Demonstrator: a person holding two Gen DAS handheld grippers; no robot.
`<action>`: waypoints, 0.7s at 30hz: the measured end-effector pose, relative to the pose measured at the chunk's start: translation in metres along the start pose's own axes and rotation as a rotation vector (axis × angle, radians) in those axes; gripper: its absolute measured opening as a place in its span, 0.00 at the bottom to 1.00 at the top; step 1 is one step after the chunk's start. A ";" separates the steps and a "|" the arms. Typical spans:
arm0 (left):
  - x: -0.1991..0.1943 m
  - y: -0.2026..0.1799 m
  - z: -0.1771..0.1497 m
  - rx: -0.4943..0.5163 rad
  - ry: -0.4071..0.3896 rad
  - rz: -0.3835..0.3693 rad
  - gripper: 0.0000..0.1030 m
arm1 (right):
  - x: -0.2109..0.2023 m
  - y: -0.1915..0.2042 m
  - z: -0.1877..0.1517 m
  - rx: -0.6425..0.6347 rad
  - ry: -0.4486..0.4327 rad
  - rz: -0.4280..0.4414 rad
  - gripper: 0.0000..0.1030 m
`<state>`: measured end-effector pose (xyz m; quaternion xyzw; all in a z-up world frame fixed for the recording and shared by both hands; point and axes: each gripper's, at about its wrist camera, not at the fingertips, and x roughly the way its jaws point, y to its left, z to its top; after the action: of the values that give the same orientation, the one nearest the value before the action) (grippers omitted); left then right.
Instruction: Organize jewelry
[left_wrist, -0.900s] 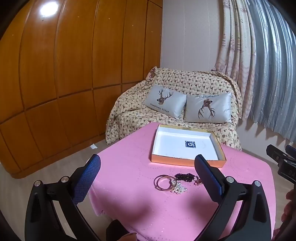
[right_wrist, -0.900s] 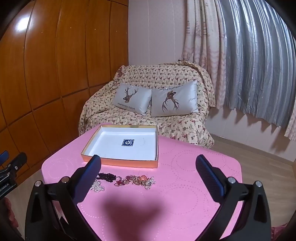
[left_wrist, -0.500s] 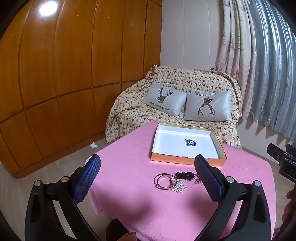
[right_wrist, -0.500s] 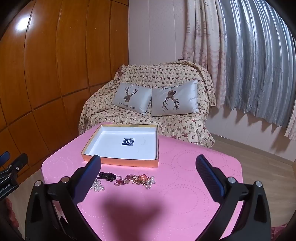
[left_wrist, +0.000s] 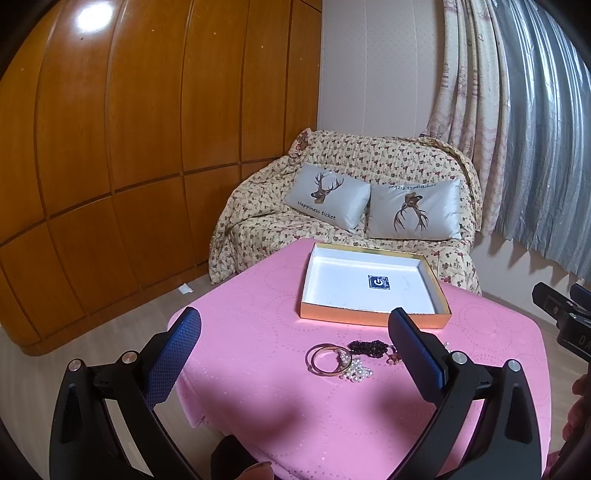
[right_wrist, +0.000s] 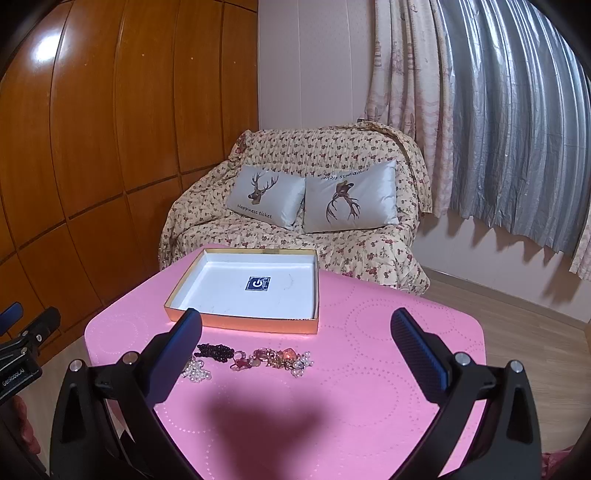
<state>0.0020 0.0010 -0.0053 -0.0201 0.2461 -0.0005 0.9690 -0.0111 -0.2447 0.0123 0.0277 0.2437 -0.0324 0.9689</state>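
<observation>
A shallow gold-sided box (left_wrist: 373, 319) with a white inside and a small blue label stands on the pink table (left_wrist: 258, 317); it also shows in the right wrist view (right_wrist: 258, 326). In front of it lies a row of jewelry: gold bangles (left_wrist: 327, 359), white pearls (left_wrist: 356, 370), a dark bead string (left_wrist: 369, 347), and in the right wrist view the dark beads (right_wrist: 216, 350), pearls (right_wrist: 195, 370) and reddish-gold pieces (right_wrist: 273, 357). My left gripper (left_wrist: 293, 336) is open and empty, above the table's near edge. My right gripper (right_wrist: 295, 338) is open and empty, held back from the jewelry.
A sofa under a floral cover (left_wrist: 343, 206) with two deer cushions stands behind the table. Wooden wall panels (left_wrist: 110, 147) are on the left, curtains (right_wrist: 498, 110) on the right. The other gripper shows at each view's edge (left_wrist: 565, 314) (right_wrist: 22, 350).
Both views have shifted very slightly; the jewelry and box lie as before. Both grippers stay open.
</observation>
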 end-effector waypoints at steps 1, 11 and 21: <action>0.000 0.000 0.000 0.000 0.001 0.001 0.95 | 0.000 0.000 -0.001 0.000 0.000 0.000 0.00; 0.002 -0.003 -0.002 0.006 0.002 -0.002 0.95 | 0.002 0.001 -0.003 -0.003 0.004 0.002 0.00; 0.002 -0.002 -0.002 0.004 0.003 -0.004 0.95 | 0.002 0.001 -0.004 -0.003 0.006 0.007 0.00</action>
<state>0.0026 -0.0013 -0.0082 -0.0186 0.2477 -0.0028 0.9687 -0.0111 -0.2437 0.0080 0.0271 0.2466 -0.0286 0.9683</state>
